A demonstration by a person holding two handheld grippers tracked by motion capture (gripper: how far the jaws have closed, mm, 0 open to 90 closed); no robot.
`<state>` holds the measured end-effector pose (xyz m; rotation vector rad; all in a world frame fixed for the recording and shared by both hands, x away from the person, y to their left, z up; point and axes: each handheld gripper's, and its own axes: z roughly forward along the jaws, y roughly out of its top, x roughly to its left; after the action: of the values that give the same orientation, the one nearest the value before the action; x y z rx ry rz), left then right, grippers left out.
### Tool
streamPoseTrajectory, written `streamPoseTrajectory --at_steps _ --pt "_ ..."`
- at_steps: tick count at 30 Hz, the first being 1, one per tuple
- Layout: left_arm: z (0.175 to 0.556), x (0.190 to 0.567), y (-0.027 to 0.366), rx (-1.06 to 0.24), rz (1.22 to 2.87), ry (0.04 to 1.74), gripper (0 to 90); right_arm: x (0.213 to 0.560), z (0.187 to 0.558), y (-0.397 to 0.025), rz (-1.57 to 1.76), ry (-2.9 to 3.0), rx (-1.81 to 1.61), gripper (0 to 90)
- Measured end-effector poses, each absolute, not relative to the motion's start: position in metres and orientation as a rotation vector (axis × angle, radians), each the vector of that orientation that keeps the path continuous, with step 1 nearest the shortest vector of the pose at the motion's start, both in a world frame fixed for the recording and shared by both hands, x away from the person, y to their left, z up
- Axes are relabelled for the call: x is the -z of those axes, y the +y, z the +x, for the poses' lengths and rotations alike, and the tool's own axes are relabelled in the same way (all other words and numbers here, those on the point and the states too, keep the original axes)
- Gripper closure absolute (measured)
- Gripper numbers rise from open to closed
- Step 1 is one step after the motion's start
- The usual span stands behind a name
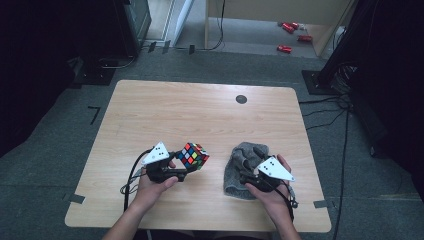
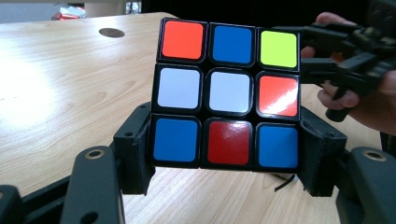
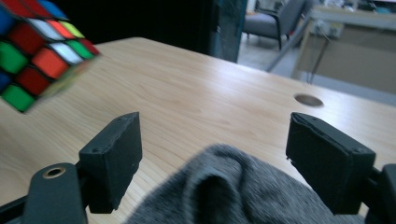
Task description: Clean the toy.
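A scrambled puzzle cube (image 1: pixel 194 155) (image 2: pixel 227 93) (image 3: pixel 35 49) with coloured stickers is held above the wooden table (image 1: pixel 200 115), clamped by its lower row between the jaws of my left gripper (image 1: pixel 186 167) (image 2: pixel 226 156). A crumpled grey cloth (image 1: pixel 243 167) (image 3: pixel 229 193) lies on the table at the front right. My right gripper (image 1: pixel 248 176) (image 3: pixel 215 158) stands open over the near edge of the cloth, its jaws wide apart on either side of a raised fold, not closed on it. The right gripper (image 2: pixel 345 51) also appears at the right of the left gripper view.
A round dark grommet hole (image 1: pixel 241 99) (image 3: pixel 309 99) (image 2: pixel 111 32) sits near the table's far edge. Cables (image 1: pixel 345 130) run on the carpet to the right of the table. Red objects (image 1: pixel 290 35) lie on the floor beyond it.
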<state>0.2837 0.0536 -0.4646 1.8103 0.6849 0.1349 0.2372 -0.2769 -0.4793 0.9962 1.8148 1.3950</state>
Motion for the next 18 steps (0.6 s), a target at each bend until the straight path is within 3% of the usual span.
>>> streamPoseTrajectory --at_steps 18 --pt "0.279 0.451 0.036 -0.075 1.819 0.665 34.4 0.483 0.223 -0.231 0.739 1.920 -1.453 15.9"
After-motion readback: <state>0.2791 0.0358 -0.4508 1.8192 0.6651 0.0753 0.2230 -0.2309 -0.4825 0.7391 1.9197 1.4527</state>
